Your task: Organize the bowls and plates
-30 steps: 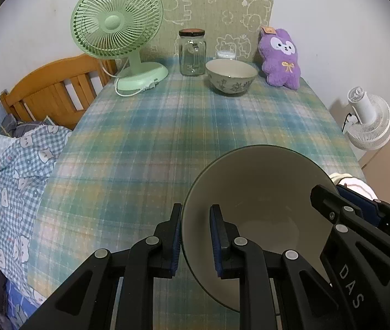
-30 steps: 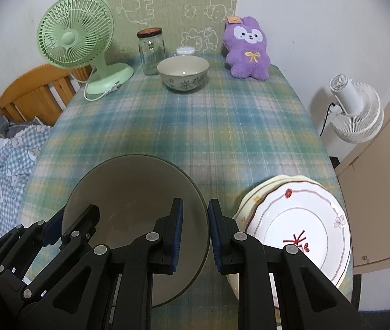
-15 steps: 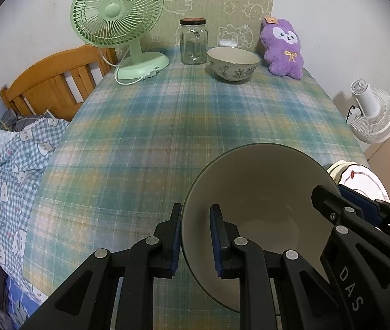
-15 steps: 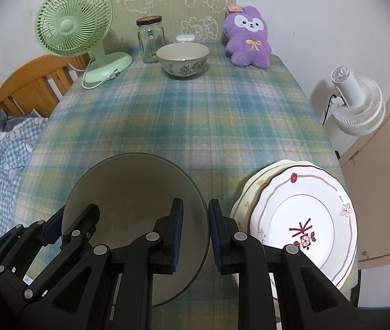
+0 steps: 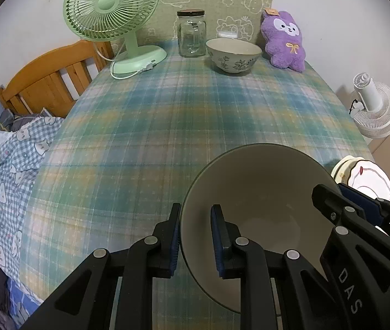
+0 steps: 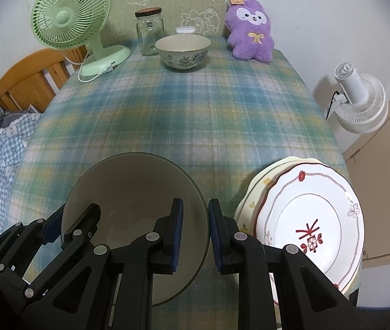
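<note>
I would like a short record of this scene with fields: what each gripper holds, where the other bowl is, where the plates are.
left gripper: shut on the grey bowl, left rim
right gripper: shut on the same bowl, right rim
patterned bowl: far end of table, beside glass jar
plates: stacked at near right edge

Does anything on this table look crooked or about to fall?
Yes: the stack of plates sits at the table's near right corner, its edge jutting past the tablecloth. The plates also lie offset, not squarely stacked. Nothing looks spilled or broken.
</note>
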{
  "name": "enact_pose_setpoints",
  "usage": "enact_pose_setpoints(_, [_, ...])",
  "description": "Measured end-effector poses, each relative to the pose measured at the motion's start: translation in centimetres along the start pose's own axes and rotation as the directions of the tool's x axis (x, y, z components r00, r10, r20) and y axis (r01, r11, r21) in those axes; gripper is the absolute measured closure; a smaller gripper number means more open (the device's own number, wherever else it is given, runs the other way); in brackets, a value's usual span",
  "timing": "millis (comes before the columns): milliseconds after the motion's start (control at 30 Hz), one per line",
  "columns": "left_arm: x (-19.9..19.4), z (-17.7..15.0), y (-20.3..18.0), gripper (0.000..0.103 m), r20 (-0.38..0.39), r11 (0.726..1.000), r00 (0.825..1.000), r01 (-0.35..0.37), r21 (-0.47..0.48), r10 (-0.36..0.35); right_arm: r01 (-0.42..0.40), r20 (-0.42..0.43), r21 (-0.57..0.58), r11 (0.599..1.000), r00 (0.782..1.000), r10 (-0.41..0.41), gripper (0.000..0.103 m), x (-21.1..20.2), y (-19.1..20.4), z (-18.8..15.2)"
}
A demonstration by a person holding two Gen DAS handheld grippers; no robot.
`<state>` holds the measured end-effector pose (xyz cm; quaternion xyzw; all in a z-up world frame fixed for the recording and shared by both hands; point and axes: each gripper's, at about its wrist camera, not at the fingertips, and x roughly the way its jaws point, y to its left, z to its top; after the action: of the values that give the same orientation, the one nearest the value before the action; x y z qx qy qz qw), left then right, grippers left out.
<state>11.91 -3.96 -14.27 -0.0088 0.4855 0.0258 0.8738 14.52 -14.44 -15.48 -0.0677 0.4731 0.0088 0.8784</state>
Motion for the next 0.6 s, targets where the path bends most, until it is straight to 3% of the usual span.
enact_pose_setpoints(100, [0.2,0.1,0.0,0.08,-0.004,1.0,1.0,0.014,0.009,-0.014,-0.002,-0.001,0.002,1.0,1.0,0.002,0.079,0.2,0.0,0.1])
enact_pose_setpoints(267, [0.4,0.3,-0.1,0.058,-0.014,1.0,1.0,0.027,0.01,-0.027,-0.018,-0.004,0.001,1.0,1.0,0.018,0.077,0.5,-0.2,0.3])
enact_pose_setpoints(333, [0.5,0.2,-0.2,0.044,-0.032,0.999,0.999,0.036,0.016,-0.036,-0.023,-0.022,-0.008,1.0,0.999,0.023,0.067,0.7,-0.2,0.3])
enact_pose_setpoints(400, [0.4,0.3,-0.3,0.038,-0.047,0.998,0.997,0.062,0.023,-0.061,-0.018,-0.024,-0.019,1.0,1.0,0.017,0.044,0.5,-0.1,0.3])
enact_pose_setpoints(467, [0.1,0.4,-0.3,0.031,-0.043,0.997,0.997,0.072,0.024,-0.071,-0.022,-0.002,-0.028,0.999,1.0,0.022,0.034,0.0,-0.1,0.3])
enact_pose_setpoints(600, [-0.9,0.8,-0.2,0.026,-0.022,0.998,0.998,0.056,0.026,-0.056,-0.042,0.016,-0.035,0.998,0.999,0.043,0.031,-0.9,-0.1,0.7])
